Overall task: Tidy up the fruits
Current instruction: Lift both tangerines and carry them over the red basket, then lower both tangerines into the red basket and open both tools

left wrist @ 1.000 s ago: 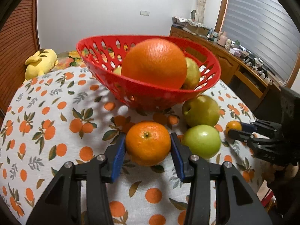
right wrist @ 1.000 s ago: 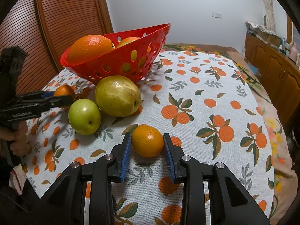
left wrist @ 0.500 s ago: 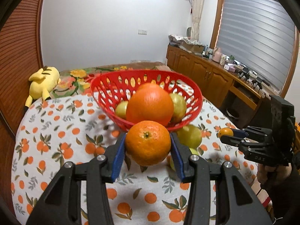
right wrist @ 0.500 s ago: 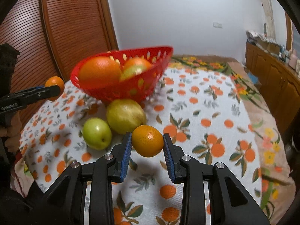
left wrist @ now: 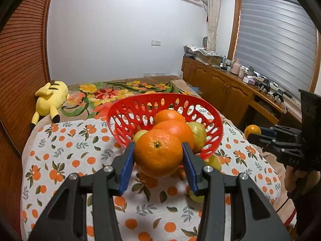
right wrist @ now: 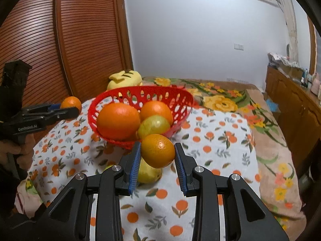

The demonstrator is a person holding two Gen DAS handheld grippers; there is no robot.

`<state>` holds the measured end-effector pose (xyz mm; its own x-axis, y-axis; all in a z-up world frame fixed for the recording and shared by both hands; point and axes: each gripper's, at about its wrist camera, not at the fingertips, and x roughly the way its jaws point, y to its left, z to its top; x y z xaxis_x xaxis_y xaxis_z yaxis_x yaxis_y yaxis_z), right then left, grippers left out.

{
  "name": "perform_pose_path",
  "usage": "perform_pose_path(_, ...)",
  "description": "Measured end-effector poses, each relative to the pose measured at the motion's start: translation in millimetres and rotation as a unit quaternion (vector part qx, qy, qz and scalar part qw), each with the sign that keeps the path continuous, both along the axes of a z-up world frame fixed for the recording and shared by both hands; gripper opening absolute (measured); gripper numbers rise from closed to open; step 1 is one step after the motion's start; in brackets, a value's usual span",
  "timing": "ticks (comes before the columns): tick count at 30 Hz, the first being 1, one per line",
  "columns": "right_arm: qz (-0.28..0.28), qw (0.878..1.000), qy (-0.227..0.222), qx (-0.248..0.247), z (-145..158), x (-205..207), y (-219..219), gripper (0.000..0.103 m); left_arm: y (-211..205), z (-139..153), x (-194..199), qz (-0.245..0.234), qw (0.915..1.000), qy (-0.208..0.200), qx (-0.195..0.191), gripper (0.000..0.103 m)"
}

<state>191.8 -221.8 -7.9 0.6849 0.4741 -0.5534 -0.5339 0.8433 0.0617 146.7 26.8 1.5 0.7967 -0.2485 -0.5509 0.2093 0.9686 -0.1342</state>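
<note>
- The left gripper (left wrist: 158, 156) pinches a large tangerine (left wrist: 158, 152) between its blue pads, held in the air just before the red basket (left wrist: 128, 120)
- The right gripper (right wrist: 157, 154) clamps a smaller tangerine (right wrist: 158, 150), raised above a pear (right wrist: 148, 173) on the orange-print cloth (right wrist: 220, 150); the basket holds two oranges (right wrist: 118, 123) and green fruit

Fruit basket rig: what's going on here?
A person is loading fruit into the red basket. The left gripper is shut on a mandarin, the right gripper on a smaller mandarin, both held in the air just short of the basket. Two oranges and some green fruit are inside; a pear and a green apple sit on the tablecloth.
</note>
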Motion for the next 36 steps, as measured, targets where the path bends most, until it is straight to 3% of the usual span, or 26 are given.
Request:
perform_pose_path(8, 0.018, 1.0, -0.006, -0.013, 7.0, 27.7, 23.1, 0.032, 8.1, 2.8, 23.8, 0.005, 1.0, -0.002, 0.0, 0.044)
perform_pose_path(28, 0.026, 0.999, 0.029, -0.034, -21.6, 109.3, 43.1, 0.033, 17.1, -7.8, 112.5, 0.008, 0.9997, 0.021, 0.013, 0.044)
perform_pose_path(30, 0.027, 0.999, 0.034, -0.023, -22.3, 113.0, 39.8, 0.042, 16.9, -9.1, 119.4, 0.008, 0.9996, 0.023, 0.013, 0.044)
perform_pose_path(36, 0.029, 0.999, 0.034, -0.016, -19.9, 116.8, 36.1, 0.043, 11.0, -12.8, 137.3, 0.003, 0.9993, 0.029, 0.021, 0.044)
